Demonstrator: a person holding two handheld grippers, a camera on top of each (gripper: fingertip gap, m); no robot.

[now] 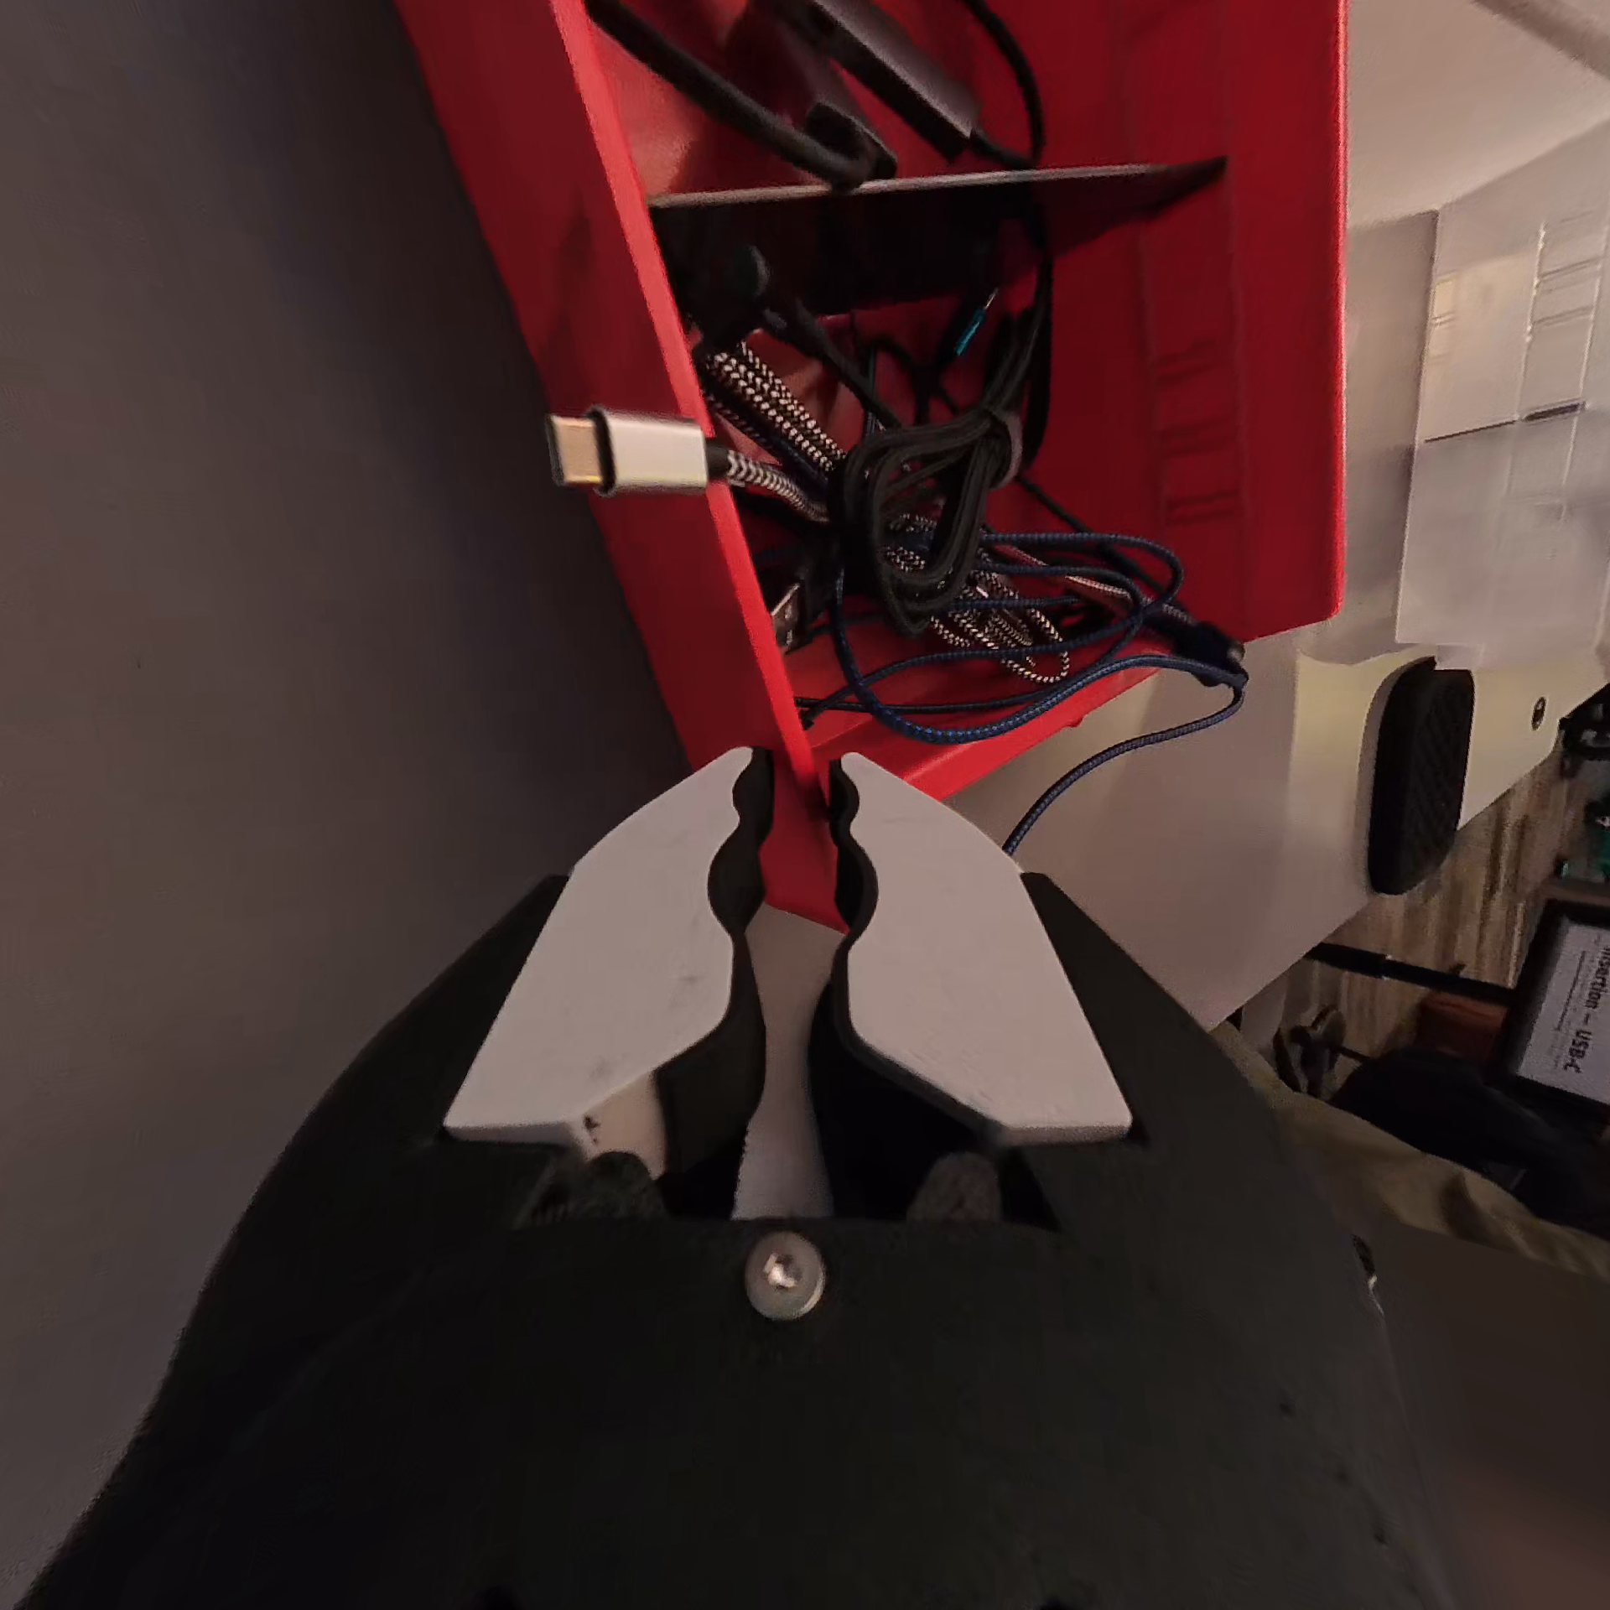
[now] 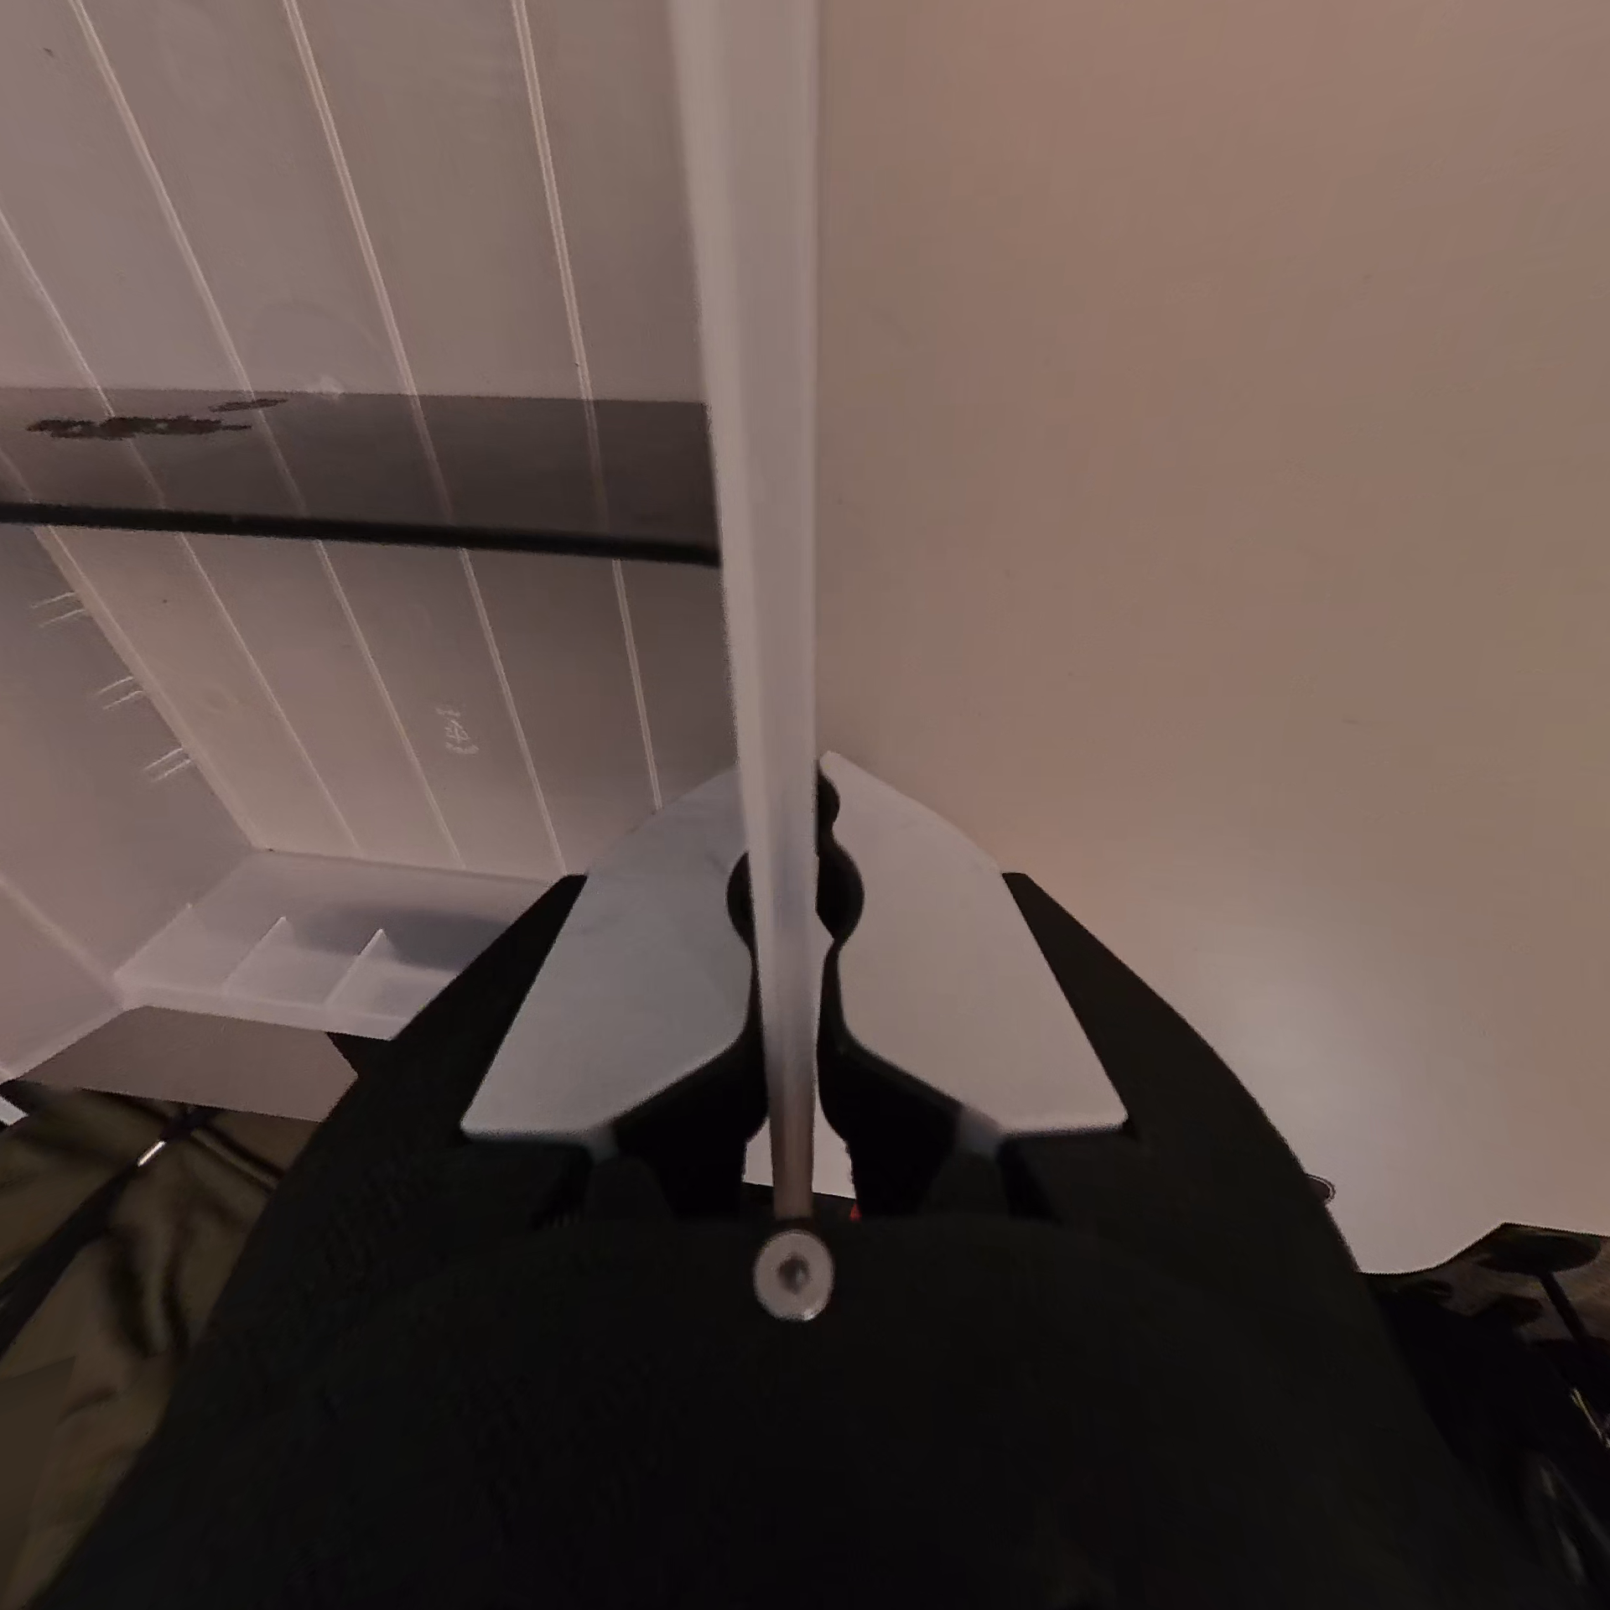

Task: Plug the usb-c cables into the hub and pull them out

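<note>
In the left wrist view, the corner wall of a red bin (image 1: 671, 488) is pinched between the two fingers of the left gripper (image 1: 800, 788). Farther in, towards 11 o'clock, a silver USB-C plug (image 1: 629, 451) on a black-and-white braided cable (image 1: 976, 601) is seen hanging out over the bin's wall. Beyond it, towards 1 o'clock, a blue braided cable (image 1: 1098, 697) and a bundled black cable (image 1: 932, 514) are tangled inside the bin. No hub can be made out. In the right wrist view, the wall of a clear plastic bin (image 2: 767, 436) is clamped by the right gripper (image 2: 781, 775), with a dark divider (image 2: 366, 470) seen at 10 o'clock.
</note>
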